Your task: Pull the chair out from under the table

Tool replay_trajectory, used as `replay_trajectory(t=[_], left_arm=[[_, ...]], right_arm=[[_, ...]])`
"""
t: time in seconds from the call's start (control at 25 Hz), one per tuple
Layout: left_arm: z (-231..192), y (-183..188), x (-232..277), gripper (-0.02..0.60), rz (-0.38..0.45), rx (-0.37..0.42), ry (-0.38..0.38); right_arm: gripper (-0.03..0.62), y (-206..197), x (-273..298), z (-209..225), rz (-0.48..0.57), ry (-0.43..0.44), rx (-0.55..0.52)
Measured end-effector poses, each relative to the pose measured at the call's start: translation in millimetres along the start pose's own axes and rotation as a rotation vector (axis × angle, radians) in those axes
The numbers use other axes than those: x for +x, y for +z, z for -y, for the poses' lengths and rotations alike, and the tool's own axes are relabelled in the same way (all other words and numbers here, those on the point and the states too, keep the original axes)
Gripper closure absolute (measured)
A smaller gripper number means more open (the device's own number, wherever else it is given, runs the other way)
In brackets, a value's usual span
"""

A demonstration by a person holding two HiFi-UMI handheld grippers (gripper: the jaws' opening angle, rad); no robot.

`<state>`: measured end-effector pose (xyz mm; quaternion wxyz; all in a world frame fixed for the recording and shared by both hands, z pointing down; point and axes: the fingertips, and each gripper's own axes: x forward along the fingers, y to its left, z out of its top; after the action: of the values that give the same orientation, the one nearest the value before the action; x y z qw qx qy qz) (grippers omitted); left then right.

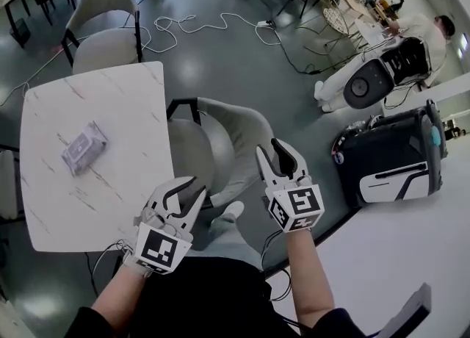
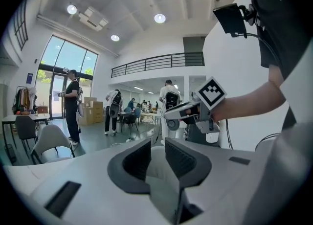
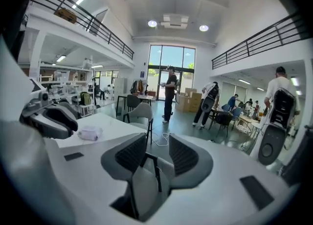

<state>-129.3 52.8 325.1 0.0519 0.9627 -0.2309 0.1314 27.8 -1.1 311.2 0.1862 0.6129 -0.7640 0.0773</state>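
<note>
The grey padded chair [image 1: 220,145] with a black frame stands tucked against the right side of the white marble table [image 1: 125,101]. My left gripper [image 1: 189,191] hovers open over the table's near right corner, just short of the chair's seat. My right gripper [image 1: 266,145] is open beside the backrest's right end, touching nothing. In the left gripper view the jaws of the left gripper [image 2: 157,143] stand apart, with the chair's pale back [image 2: 159,170] showing in the gap. The right gripper [image 3: 157,143] frames the chair [image 3: 142,185] the same way.
A packet of wipes [image 1: 84,147] lies on the table. A second grey chair [image 1: 110,28] stands at the table's far side, with white cables [image 1: 191,24] on the floor behind. A black-and-white case [image 1: 389,164] and a white tabletop [image 1: 411,256] sit to the right. Several people stand further off.
</note>
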Motion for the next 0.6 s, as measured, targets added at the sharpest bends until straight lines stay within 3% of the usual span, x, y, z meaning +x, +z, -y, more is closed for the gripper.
replay_trajectory(t=[0.32,0.6], left_arm=[[34.2,-47.9,75.6,0.400,-0.172,0.044,0.053],[82.1,-106.7,147.8,0.351,-0.332,-0.015,0.034]], right_arm=[[0.381,-77.3,51.9,73.4,-0.165,0.072,0.015],[0.335,-151.8,91.4,117.3,-0.311,0.156,0.027]])
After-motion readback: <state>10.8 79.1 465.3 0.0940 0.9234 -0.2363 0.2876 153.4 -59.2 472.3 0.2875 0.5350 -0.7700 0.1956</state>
